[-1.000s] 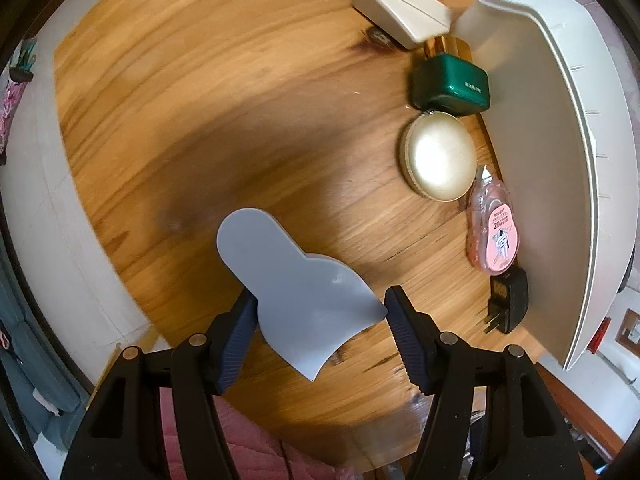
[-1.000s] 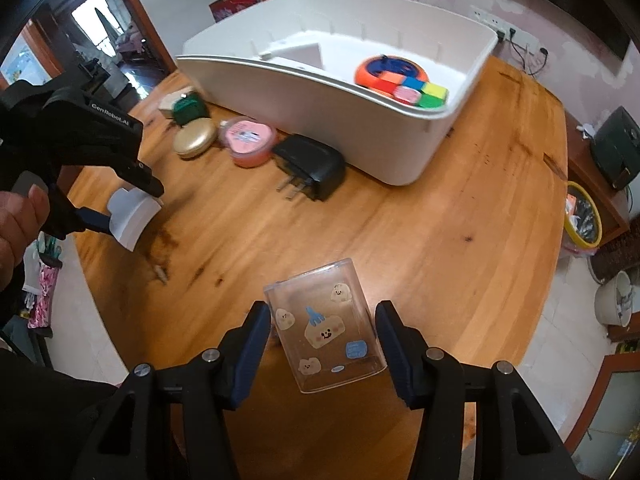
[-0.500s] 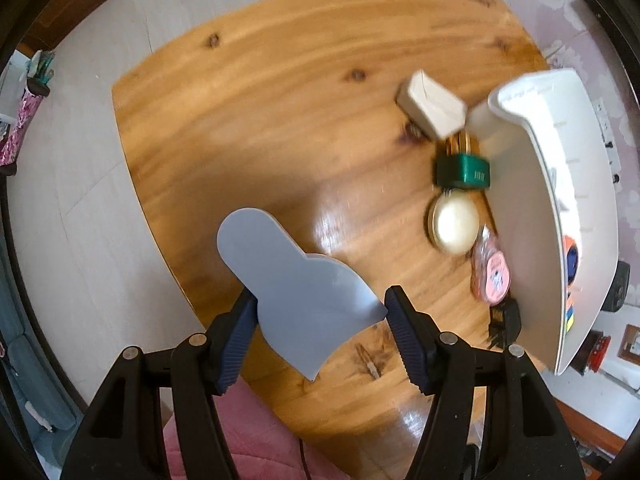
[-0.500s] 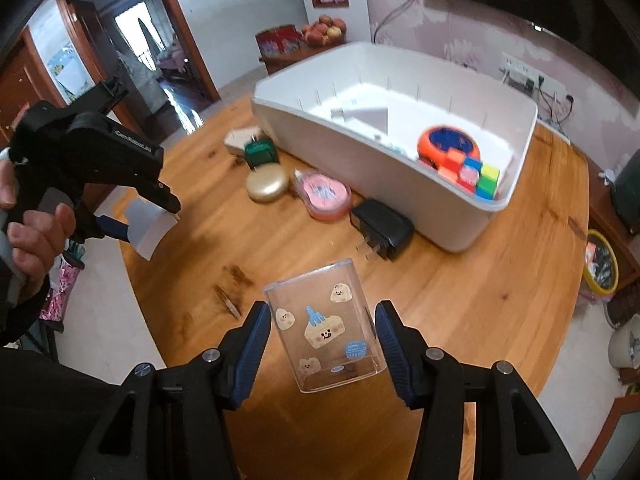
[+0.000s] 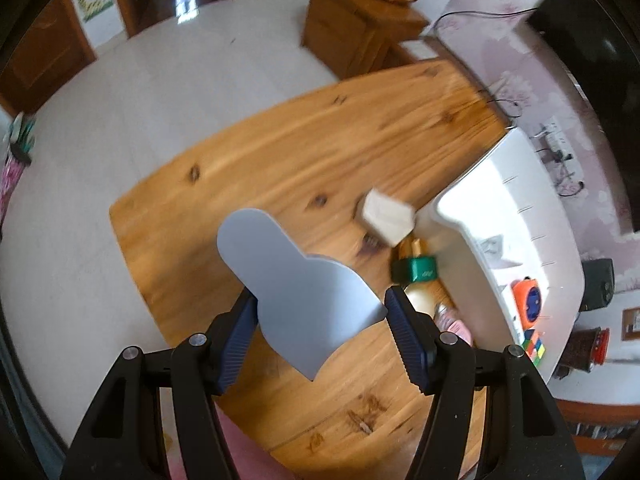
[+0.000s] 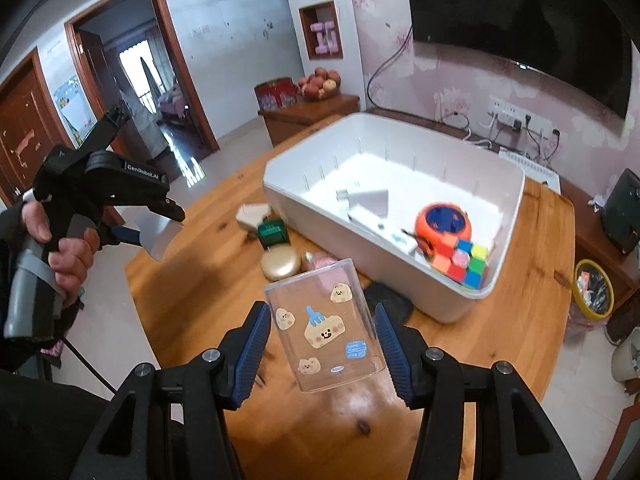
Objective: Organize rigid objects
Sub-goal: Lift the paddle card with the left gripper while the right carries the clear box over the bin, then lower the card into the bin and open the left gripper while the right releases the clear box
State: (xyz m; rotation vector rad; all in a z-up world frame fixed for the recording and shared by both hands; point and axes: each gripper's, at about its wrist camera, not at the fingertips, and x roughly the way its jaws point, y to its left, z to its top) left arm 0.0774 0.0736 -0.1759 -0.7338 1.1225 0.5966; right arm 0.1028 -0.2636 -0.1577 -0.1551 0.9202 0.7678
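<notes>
Above the wooden table [image 6: 500, 320], the left gripper [image 5: 320, 332] clamps a grey scraper [image 5: 296, 284]. Beside it, the right gripper [image 6: 320, 344] grips a clear sticker-covered box [image 6: 324, 324].

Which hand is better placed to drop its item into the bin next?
Probably the right: its hand-held gripper holds the clear box facing the bin. The left hand-held gripper, with the scraper, sits off to the bin's side.

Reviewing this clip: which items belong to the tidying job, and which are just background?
Job: grey scraper in left gripper; clear box in right gripper; white bin; gold compact; green bottle; black charger.

Background: bin's cube, TV, fruit, dumbbells.
</notes>
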